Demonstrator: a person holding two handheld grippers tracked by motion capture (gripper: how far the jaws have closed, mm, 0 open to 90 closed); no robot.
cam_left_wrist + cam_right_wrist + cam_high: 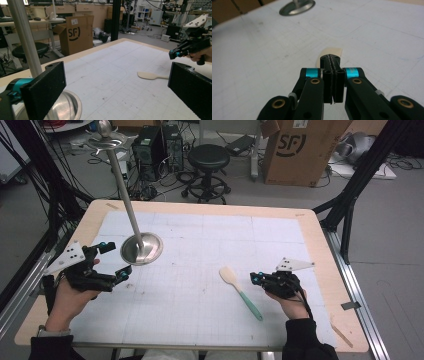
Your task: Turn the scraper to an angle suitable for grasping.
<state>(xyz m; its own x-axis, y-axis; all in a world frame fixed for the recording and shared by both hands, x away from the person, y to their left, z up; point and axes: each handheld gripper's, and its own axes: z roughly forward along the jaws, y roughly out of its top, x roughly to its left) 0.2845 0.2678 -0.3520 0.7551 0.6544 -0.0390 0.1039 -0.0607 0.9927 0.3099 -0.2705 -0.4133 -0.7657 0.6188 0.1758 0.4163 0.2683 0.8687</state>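
On the bench [310, 235], a metal stand [142, 248] rises beside the left gripper [112, 260], its jaws spread wide. The right gripper [255, 279], jaws pressed together and empty, hovers just beside a spatula [241, 292].

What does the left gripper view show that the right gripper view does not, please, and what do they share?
Left gripper view alone: the stand's upright pole, the SF cardboard box, the black stool, and the right gripper held in a hand, with its own two pads wide apart.

Right gripper view alone: its own jaws pressed shut, pads together, with nothing seen between them.

Both: the white gridded mat, the pale spatula blade and the stand's metal base.
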